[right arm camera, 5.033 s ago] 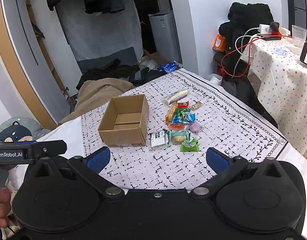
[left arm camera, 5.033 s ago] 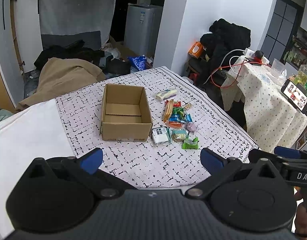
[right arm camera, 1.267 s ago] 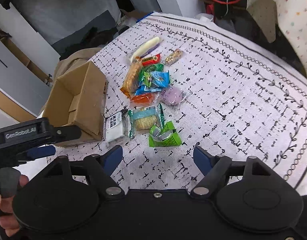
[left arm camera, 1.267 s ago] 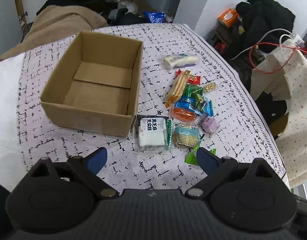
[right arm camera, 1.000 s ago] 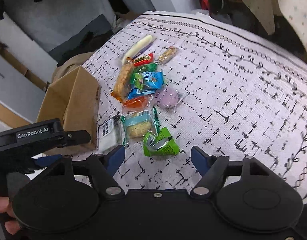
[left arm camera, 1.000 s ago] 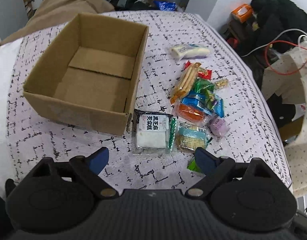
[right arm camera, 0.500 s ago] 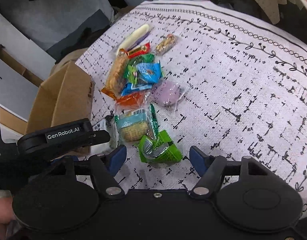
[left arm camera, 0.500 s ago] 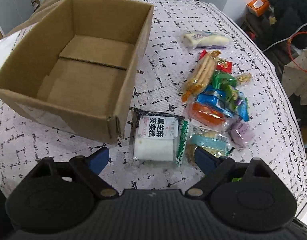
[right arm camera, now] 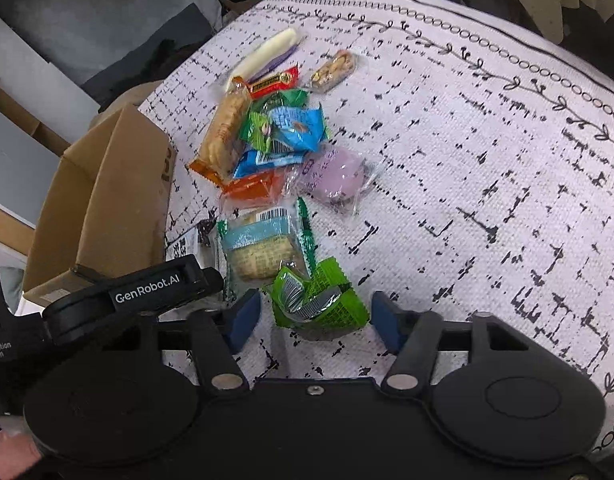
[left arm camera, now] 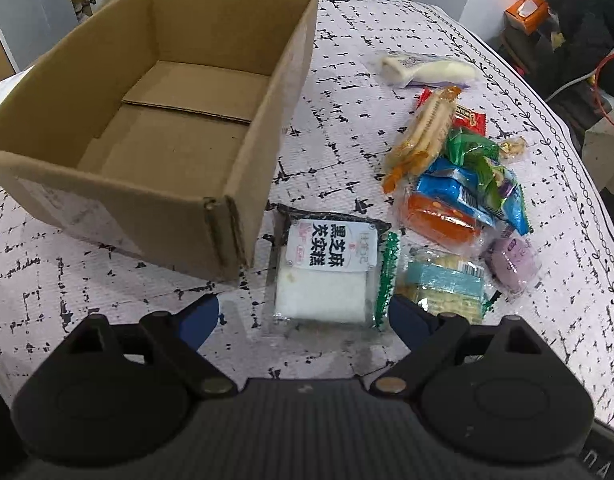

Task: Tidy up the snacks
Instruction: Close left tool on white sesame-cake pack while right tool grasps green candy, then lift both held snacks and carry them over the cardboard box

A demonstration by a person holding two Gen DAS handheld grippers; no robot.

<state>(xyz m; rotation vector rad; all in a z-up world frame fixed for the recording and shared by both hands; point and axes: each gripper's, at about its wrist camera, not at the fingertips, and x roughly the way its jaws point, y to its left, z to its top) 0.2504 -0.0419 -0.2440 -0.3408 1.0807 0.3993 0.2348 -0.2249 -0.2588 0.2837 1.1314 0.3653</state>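
Two tools dropped in close over the last few seconds. My right tool (right arm camera: 315,318) is closing around the green packet (right arm camera: 319,300) near the desk's front edge, pads not touching yet. Left tool (left arm camera: 303,314) is spread wide, narrowing slightly around the white cake pack (left arm camera: 327,272) by the cardboard box (left arm camera: 155,92) corner. Box still empty, first pickups coming.

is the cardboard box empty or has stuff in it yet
Empty: the cardboard box shows only its bare bottom flaps, and the snacks all lie on the cloth beside it.
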